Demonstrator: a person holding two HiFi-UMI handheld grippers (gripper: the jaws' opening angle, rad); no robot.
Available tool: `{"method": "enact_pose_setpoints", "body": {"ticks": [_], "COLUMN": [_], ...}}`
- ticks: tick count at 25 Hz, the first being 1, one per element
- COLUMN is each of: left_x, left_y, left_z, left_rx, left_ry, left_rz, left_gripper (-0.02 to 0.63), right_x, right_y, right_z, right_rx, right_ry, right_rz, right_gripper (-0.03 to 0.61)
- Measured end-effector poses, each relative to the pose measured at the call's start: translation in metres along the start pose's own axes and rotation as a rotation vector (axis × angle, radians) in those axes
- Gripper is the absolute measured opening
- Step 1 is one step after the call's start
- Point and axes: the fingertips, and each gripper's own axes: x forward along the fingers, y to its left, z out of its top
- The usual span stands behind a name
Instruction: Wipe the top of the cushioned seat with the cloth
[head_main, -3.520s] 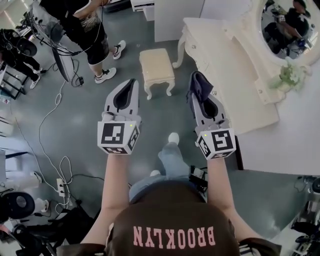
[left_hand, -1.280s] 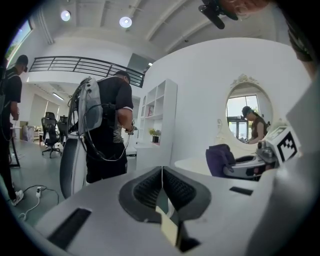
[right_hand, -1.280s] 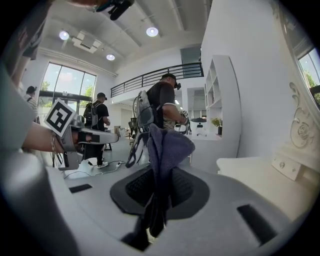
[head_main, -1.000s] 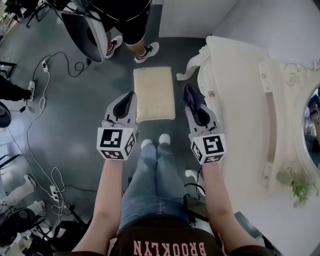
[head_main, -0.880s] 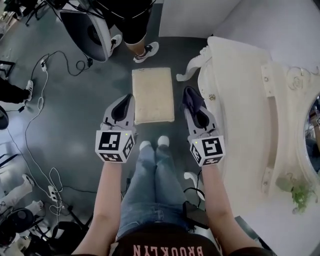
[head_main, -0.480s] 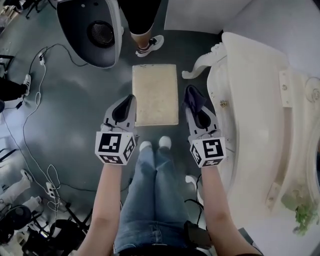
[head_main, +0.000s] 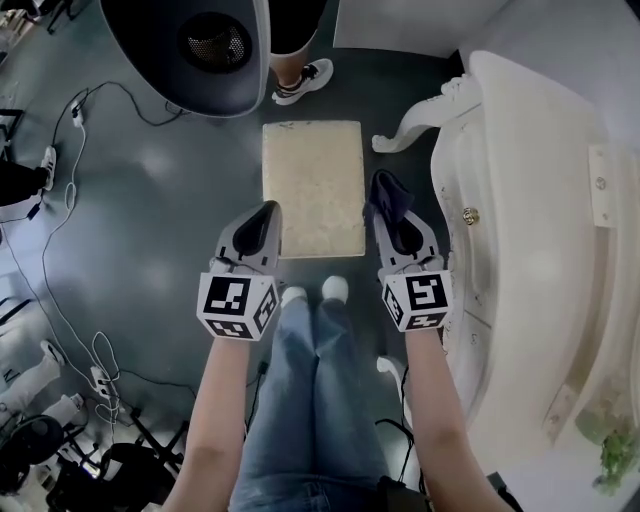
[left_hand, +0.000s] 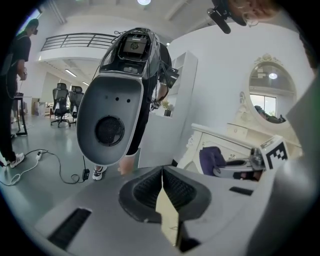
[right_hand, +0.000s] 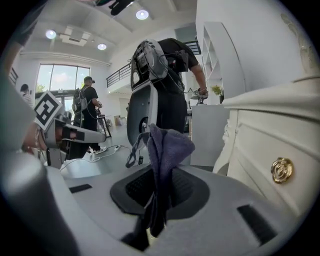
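My right gripper (head_main: 392, 203) pinches the purple cloth (right_hand: 165, 150); my left gripper (head_main: 262, 222), jaws together, flanks the cushioned seat (head_main: 312, 185).

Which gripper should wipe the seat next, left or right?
Right. The right gripper is shut on the purple cloth, just beside the cushioned seat. The left gripper is shut on nothing.

My left claw (head_main: 265, 212) and right claw (head_main: 392, 210) are pale grey moulded shells that taper toward the top of the frame. Each is lined with black ridged pads (left_hand: 145, 190). At the back of each I see a white cube (head_main: 238, 306) printed with black square markers. Below the cubes the forearms (head_main: 222, 400) are bare. Lower centre, I make out blue jeans (head_main: 318, 400) and white shoes (head_main: 335, 289).
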Motion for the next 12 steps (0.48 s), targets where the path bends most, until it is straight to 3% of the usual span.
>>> {"method": "enact_pose_setpoints", "body": {"ticks": [12], "left_x": [0.048], "left_y": [0.019], "left_z": [-0.027], "left_rx": [-0.024], "left_ry": [0.052], "left_rz": [0.032], "left_gripper": [0.005], "right_x": [0.090], "right_y": [-0.060], "right_z": [-0.045], "right_rx": [0.103], "right_ry": [0.111], "right_rz": [-0.041], "right_gripper": [0.034]}}
